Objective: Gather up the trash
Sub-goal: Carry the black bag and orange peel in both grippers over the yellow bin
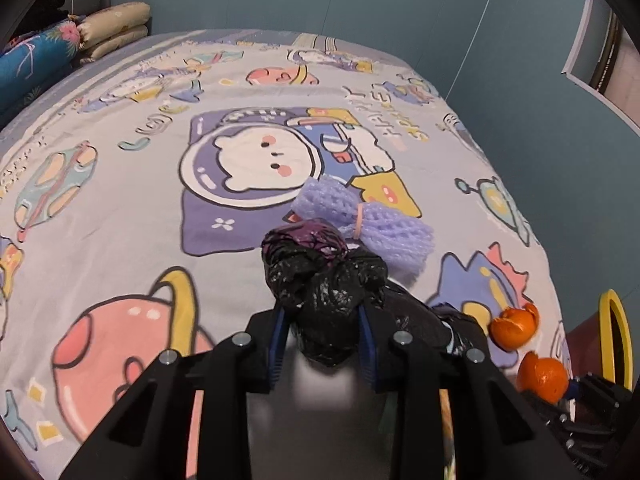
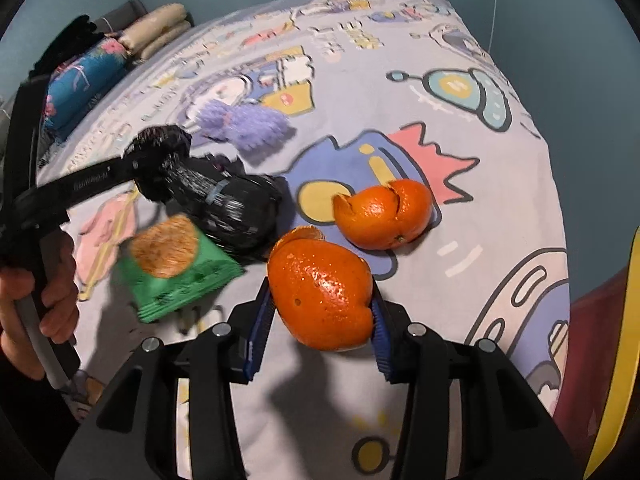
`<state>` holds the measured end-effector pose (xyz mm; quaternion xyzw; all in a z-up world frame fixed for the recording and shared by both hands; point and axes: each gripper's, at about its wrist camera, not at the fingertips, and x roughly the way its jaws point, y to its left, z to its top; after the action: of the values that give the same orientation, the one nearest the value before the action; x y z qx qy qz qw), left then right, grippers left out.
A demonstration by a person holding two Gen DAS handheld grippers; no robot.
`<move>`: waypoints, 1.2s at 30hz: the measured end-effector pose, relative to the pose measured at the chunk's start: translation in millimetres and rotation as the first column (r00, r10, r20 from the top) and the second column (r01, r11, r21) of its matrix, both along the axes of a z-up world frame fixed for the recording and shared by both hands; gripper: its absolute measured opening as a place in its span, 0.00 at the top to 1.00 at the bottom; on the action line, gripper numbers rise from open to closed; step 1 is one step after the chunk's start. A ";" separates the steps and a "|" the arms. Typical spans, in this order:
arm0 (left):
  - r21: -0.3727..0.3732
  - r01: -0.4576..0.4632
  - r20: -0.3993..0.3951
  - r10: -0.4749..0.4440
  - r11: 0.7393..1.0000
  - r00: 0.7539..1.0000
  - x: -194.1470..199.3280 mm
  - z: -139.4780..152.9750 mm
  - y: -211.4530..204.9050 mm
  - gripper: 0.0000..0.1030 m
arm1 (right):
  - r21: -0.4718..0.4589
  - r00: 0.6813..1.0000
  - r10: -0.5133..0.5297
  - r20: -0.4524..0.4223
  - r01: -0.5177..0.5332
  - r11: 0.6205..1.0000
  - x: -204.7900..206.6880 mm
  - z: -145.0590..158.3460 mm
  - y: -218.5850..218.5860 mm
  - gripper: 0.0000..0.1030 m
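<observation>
Both wrist cameras look forward and down across the bed (image 1: pixel 120 208), close above it; the 2 views share the purple foam net (image 1: pixel 360 216) and orange peels (image 2: pixel 384 216).

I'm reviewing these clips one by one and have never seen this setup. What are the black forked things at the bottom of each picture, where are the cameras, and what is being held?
The black forks are hand-held two-finger grippers; a person carries one in each hand. Each picture comes from a fisheye camera mounted on a gripper, looking forward along its fingers. The surface is a bed with a cartoon space-print sheet. In the left wrist view, the left gripper pinches the gathered neck of a black trash bag. In the right wrist view, the right gripper holds an orange peel. Lying on the sheet are another orange peel, a green snack wrapper and a purple foam net.
</observation>
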<state>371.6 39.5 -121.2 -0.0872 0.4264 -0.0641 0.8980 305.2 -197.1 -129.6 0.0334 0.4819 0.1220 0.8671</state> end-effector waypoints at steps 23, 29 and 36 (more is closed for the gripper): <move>0.054 -0.083 0.143 0.075 0.995 0.987 -126.7 98.8 30.6 0.72 | 0.049 0.990 0.057 0.128 -0.064 0.997 -80.8 83.1 -22.6 0.60; 0.072 -0.044 0.188 0.030 0.996 0.982 -141.3 120.7 3.4 0.72 | 0.052 0.986 0.037 0.161 -0.046 0.998 -91.0 100.0 -38.3 0.60; 0.069 0.010 0.225 -0.025 0.998 0.974 -148.0 143.9 -28.9 0.72 | 0.050 0.982 0.002 0.188 -0.011 0.999 -97.8 109.6 -57.7 0.60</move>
<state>223.6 10.6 22.8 -0.0451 0.3245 -0.0671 0.9424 207.3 -254.8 -20.0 0.0421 0.3948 0.1396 0.9071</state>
